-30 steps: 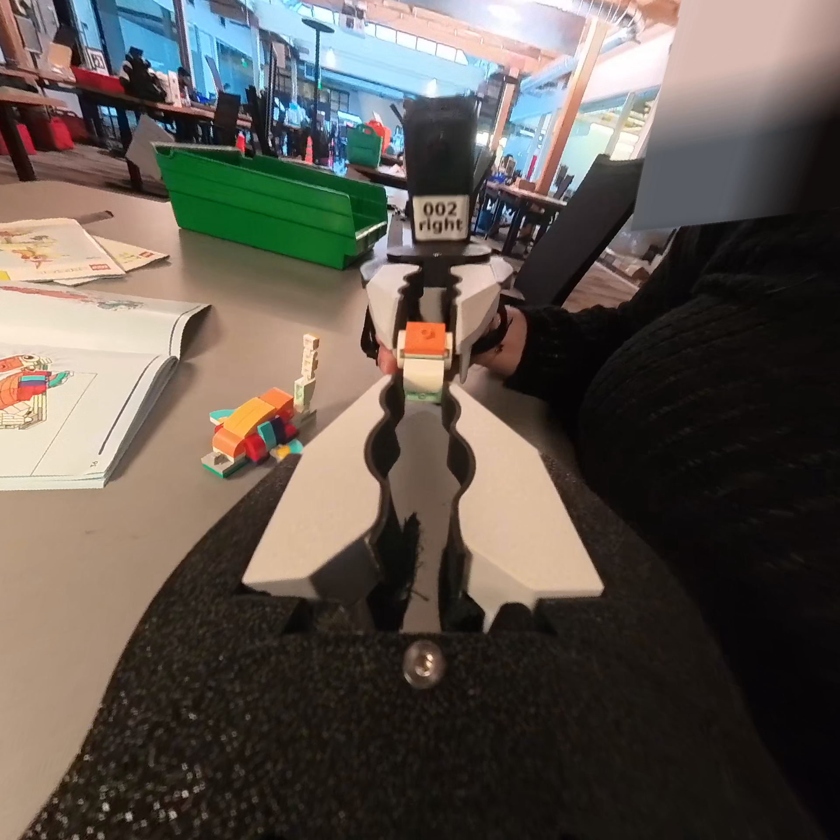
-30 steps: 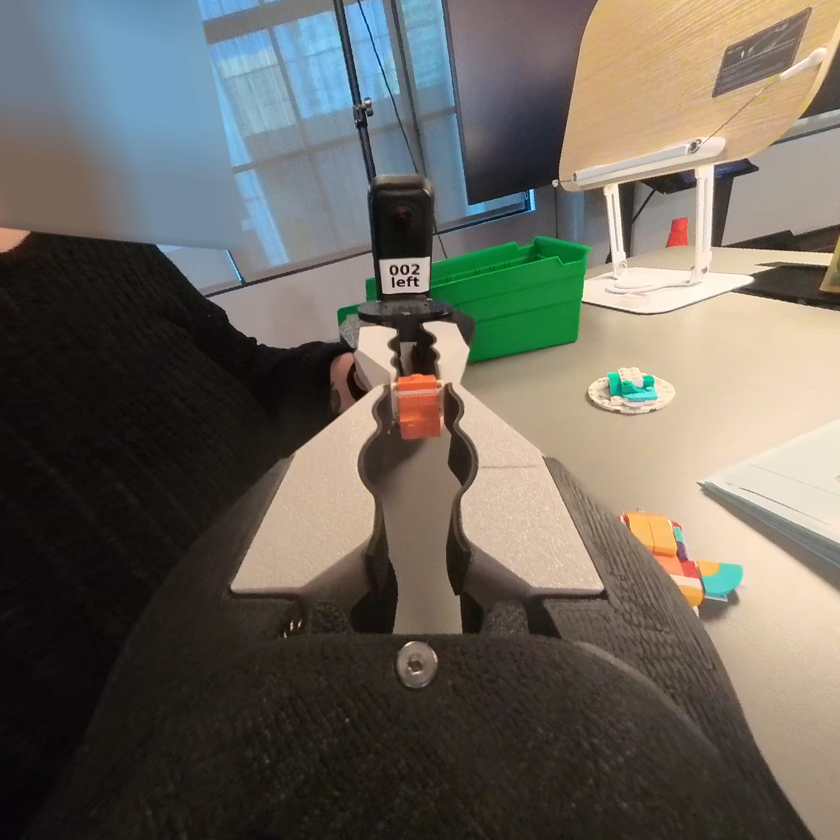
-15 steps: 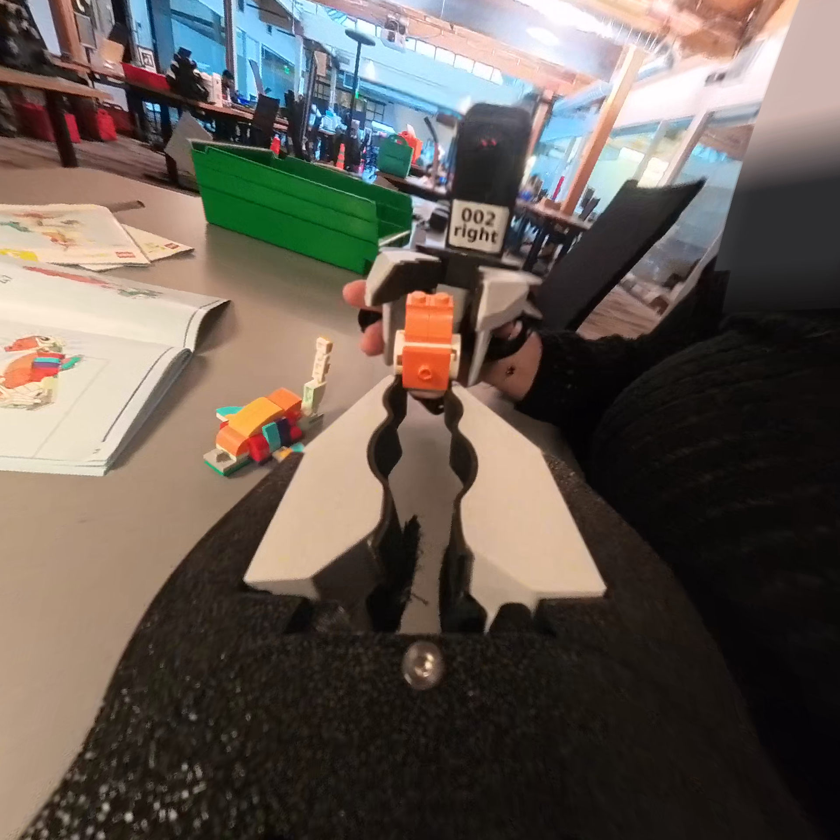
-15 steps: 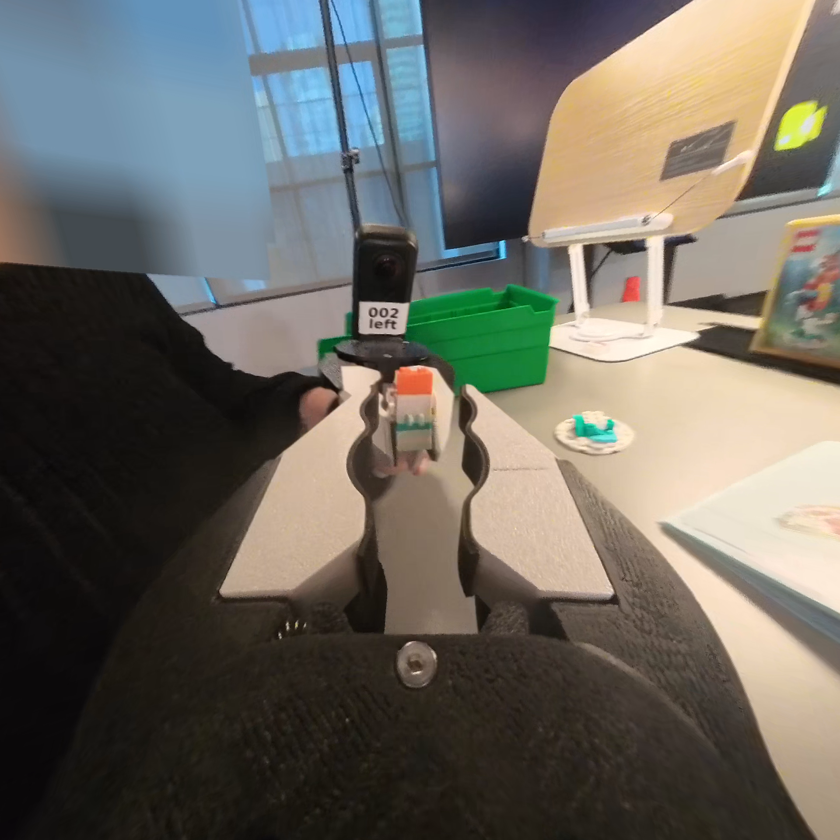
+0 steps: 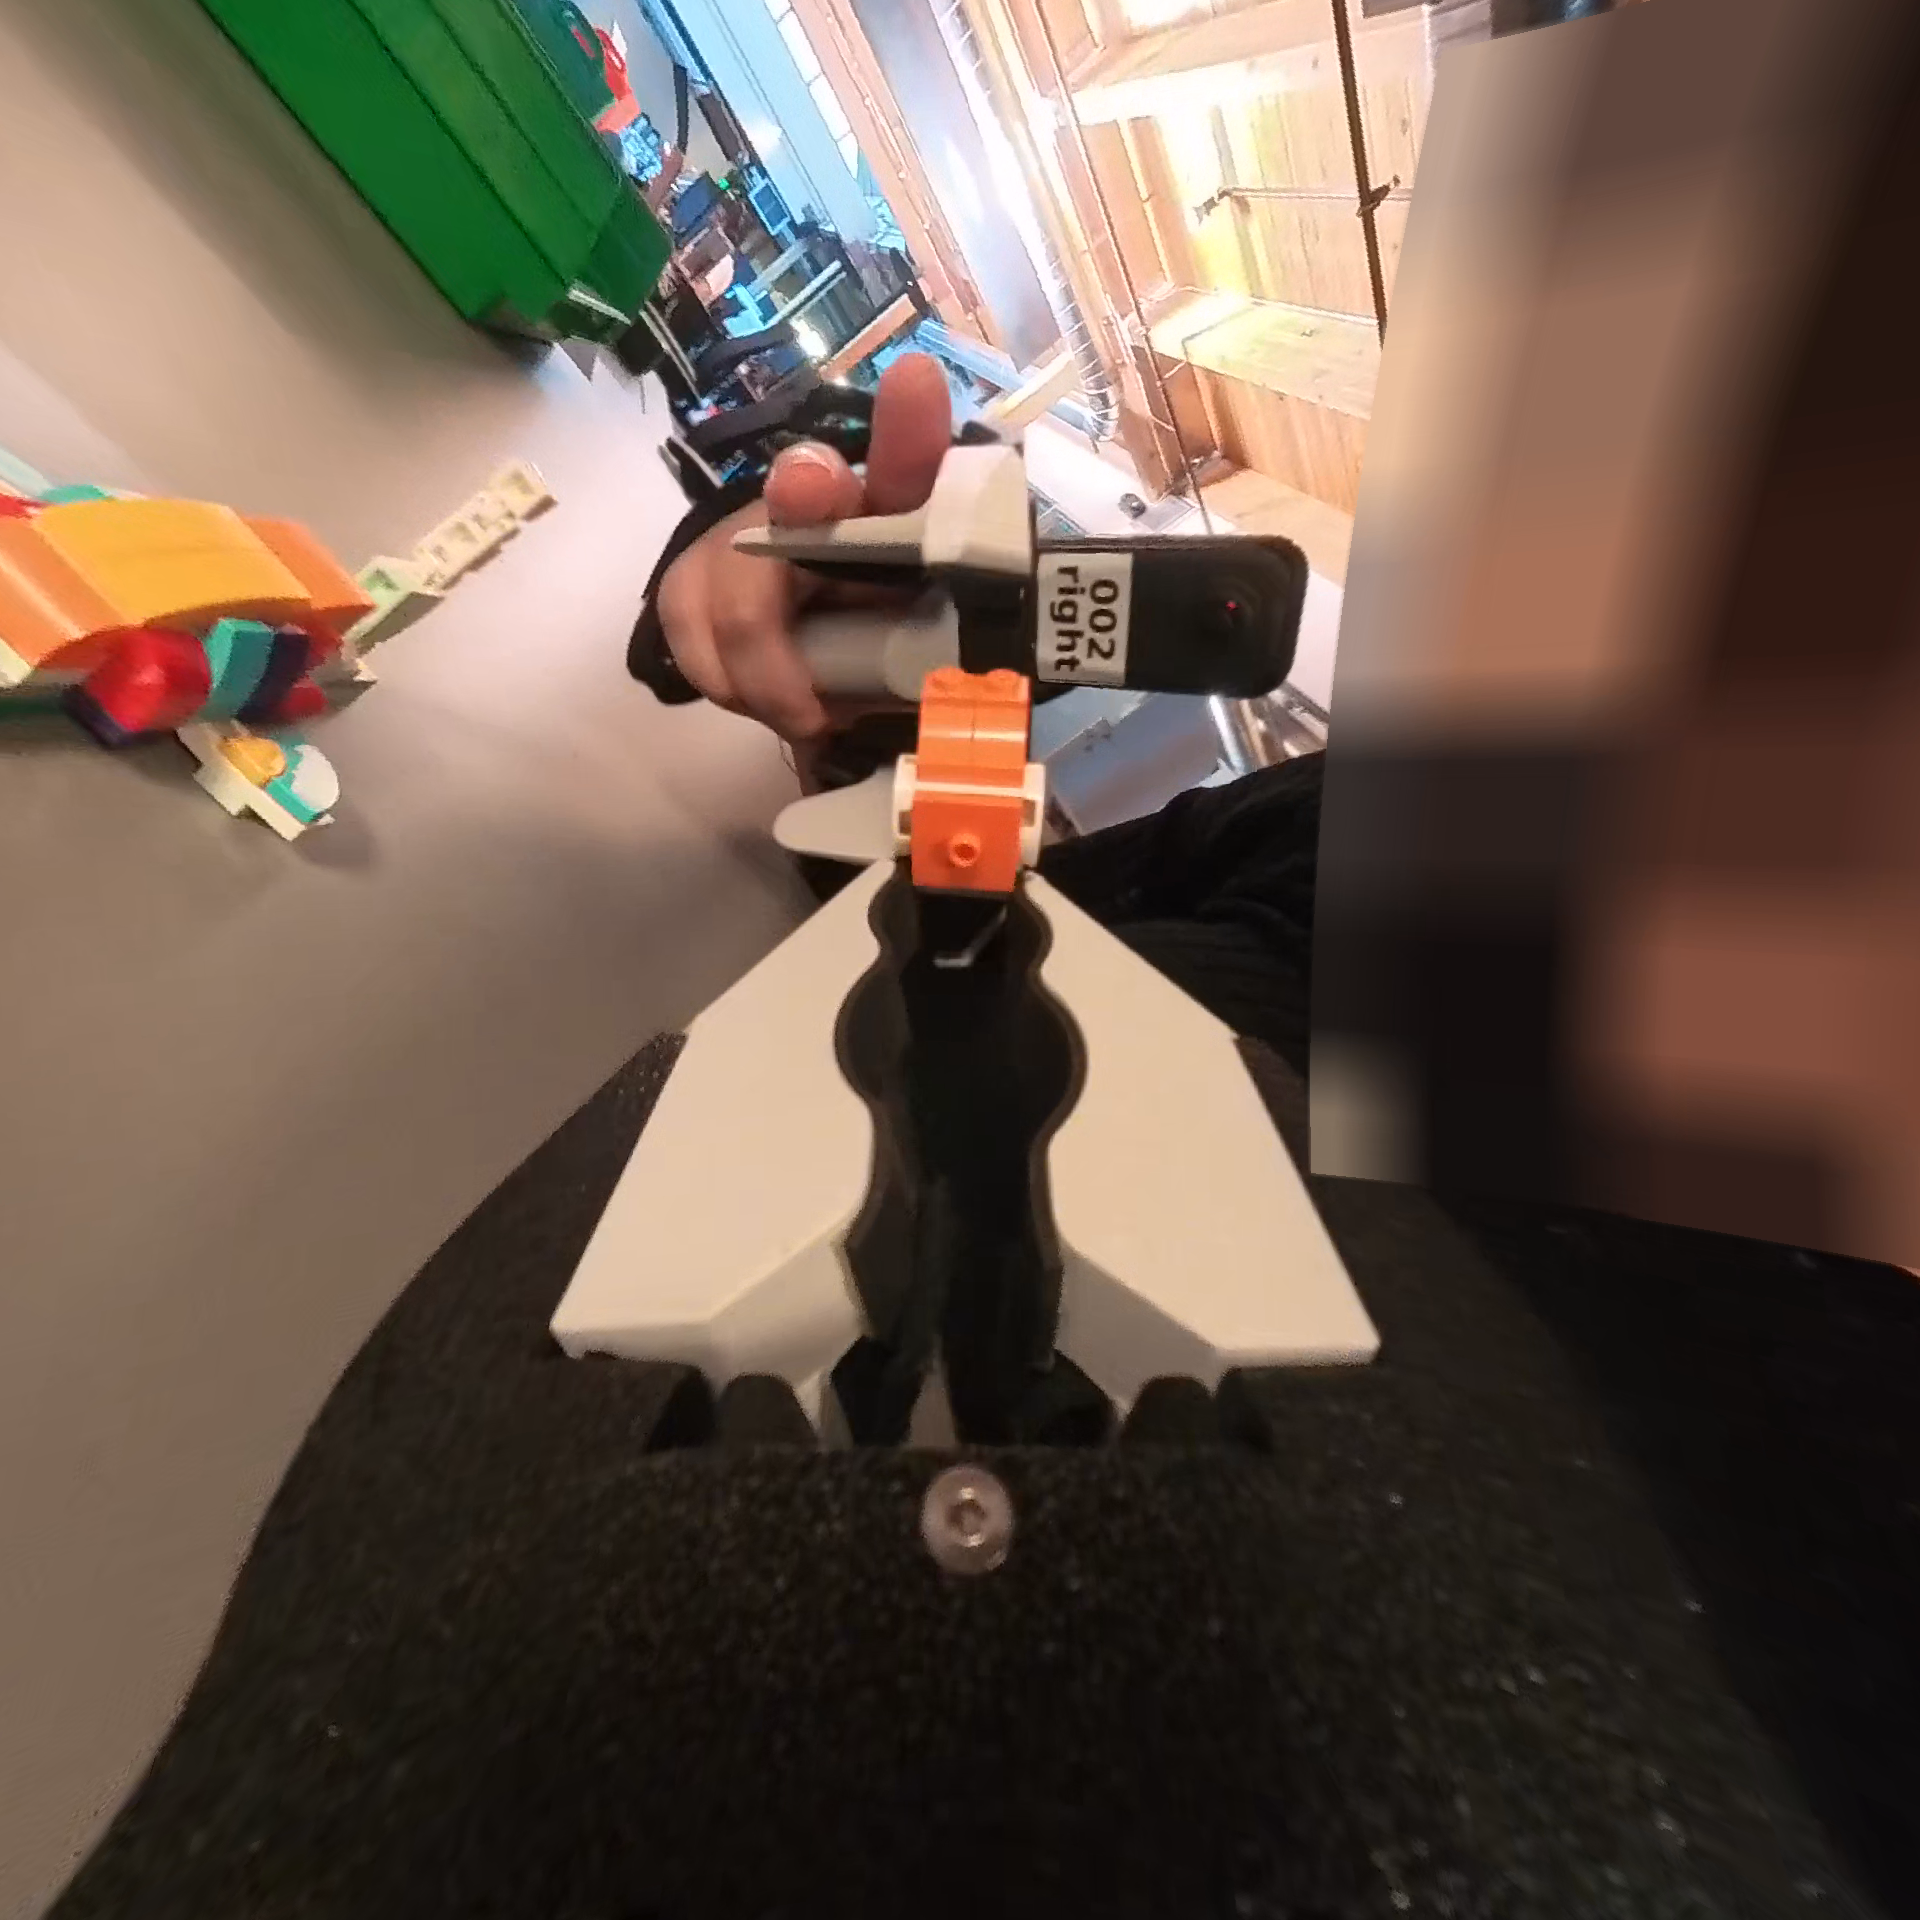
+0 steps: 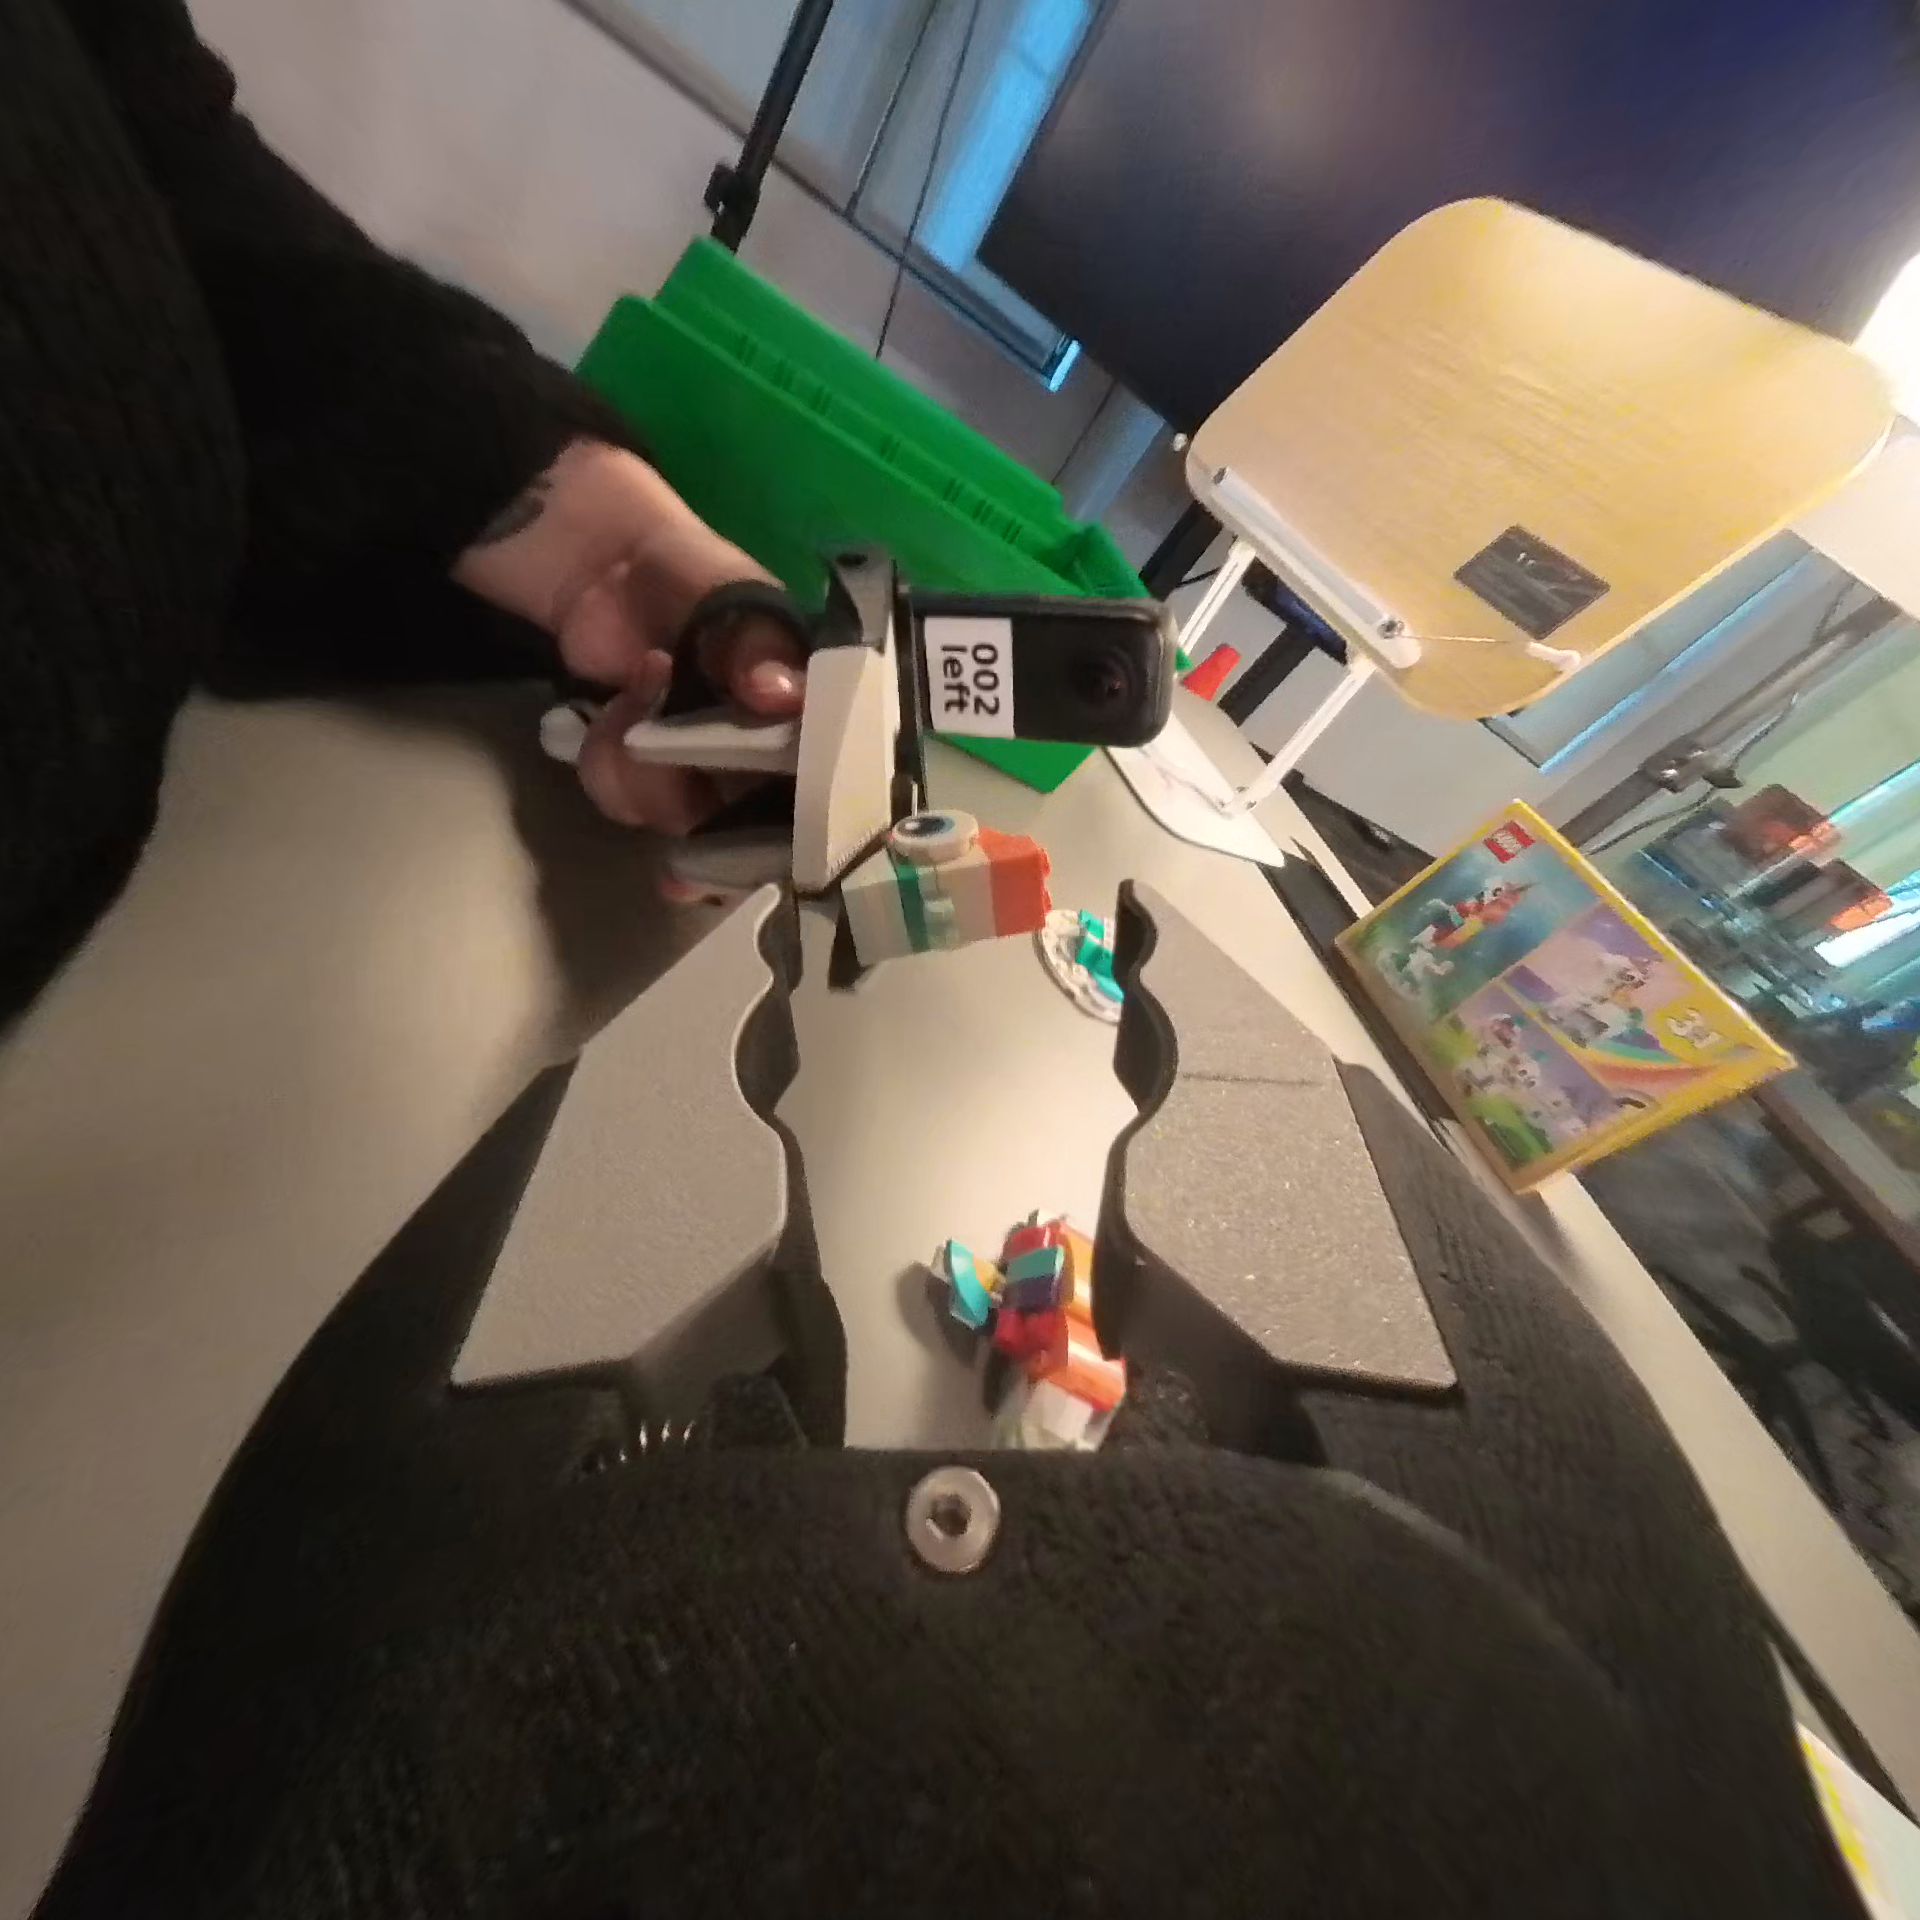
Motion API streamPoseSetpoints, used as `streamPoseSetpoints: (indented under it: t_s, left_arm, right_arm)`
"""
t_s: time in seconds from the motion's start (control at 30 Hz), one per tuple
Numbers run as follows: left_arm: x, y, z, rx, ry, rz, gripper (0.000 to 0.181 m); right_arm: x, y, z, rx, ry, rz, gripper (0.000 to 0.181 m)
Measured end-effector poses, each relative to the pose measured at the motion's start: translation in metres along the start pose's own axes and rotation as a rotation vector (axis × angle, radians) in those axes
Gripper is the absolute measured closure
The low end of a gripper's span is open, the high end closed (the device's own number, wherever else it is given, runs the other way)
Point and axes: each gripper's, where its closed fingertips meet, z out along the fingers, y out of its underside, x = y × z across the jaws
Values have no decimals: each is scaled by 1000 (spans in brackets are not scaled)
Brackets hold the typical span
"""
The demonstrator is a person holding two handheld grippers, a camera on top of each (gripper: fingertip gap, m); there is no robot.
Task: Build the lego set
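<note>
- The left gripper [image 5: 961,883] is closed on a small block piece [image 5: 968,800], pinching it at the very tips.
- In the left wrist view the small block piece looks orange with white sides, and it sticks up past the tips.
- In the right wrist view the same piece [image 6: 940,894] shows an orange end, a grey middle with a green stripe, and a round eye on top.
- The right gripper [image 6: 951,961] is open, with a wide gap between its two fingers and nothing in it.
- The block piece sits just past the right gripper's tips, closer to its left finger, and no contact shows.
- A hand [image 6: 644,665] in a black sleeve holds the left gripper.
- Another hand [image 5: 790,603] holds the right gripper, seen from the left wrist view.
- A bigger block model [image 5: 171,634] in orange, yellow, red and teal lies on the grey table [image 5: 312,1039].
- The same model [image 6: 1029,1309] shows low down between the right gripper's fingers.
- A small round white plate with teal blocks [image 6: 1075,961] sits on the table farther off.
- A green bin [image 6: 831,457] stands at the back of the table.
- The set's box [image 6: 1558,997] stands on the table to the right.
</note>
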Motion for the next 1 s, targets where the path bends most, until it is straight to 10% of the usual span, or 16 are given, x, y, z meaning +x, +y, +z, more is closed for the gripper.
streamPoseSetpoints:
  t_s: [0.47, 0.57, 1.0]
  left_arm:
    - [-11, -1, 0, 17, -48, -62, 166]
    - [-17, -12, -4, 90, -75, -81, 130]
    - [-12, -23, -14, 149, -35, -70, 159]
  right_arm:
    - [-4, 15, 2, -89, -48, -30, 140]
    - [-2, 16, -1, -70, -48, 15, 144]
    - [-9, 12, 1, -14, -75, 108, 144]
